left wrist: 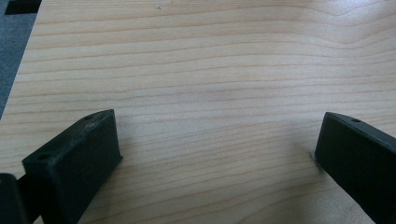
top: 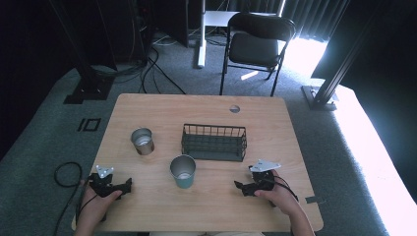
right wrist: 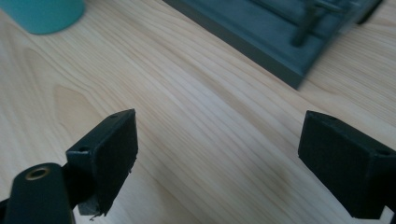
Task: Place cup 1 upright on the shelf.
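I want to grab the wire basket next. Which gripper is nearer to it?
Right. The right gripper sits just below the wire basket's right end; the left gripper is far off by the table's near-left corner.

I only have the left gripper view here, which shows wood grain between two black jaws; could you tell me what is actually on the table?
Observer: In the high view, a teal cup stands near the middle of the table's near half.
Operator: Thank you. Is anything else there?
Observer: A steel cup stands to the left of a dark wire basket, both beyond the teal cup.
Operator: And where are the other tongs?
Observer: The right tongs sit low at the near right, jaws apart, holding nothing; the right gripper view looks toward the teal cup and the basket.
Operator: Are mine open too?
Observer: Yes, the left tongs at the near left are open and hold nothing.
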Motion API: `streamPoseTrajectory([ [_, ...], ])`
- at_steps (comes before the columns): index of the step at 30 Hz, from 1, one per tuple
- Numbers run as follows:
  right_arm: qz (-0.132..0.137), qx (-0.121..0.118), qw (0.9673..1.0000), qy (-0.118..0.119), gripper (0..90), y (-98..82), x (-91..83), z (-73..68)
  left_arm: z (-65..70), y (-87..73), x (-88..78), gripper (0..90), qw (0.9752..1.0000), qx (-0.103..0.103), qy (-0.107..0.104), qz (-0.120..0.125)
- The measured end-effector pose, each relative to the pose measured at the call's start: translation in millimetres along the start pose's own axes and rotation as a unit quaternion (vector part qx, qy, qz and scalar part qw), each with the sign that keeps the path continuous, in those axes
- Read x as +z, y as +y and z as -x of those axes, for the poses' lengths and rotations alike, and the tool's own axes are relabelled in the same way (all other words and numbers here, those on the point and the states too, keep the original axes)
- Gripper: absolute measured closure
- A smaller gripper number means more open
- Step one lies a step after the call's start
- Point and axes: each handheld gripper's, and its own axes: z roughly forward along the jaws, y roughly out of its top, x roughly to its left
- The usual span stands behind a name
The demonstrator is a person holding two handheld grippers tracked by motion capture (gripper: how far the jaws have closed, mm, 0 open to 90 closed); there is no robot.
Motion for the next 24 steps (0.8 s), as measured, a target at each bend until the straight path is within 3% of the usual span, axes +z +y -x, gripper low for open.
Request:
streamPoseTrajectory([
  [10,0.011,-0.011,0.9992,0.036,11.7,17.8,11.2,-15.0,-0.1,0.0,-0.1,0.6,1.0000,0.001,0.000,-0.001],
  [24,0.020,-0.035,0.9970,0.066,11.8,36.0,27.6,-37.0,-0.1,0.0,-0.1,0.6,1.0000,0.001,0.000,-0.001],
])
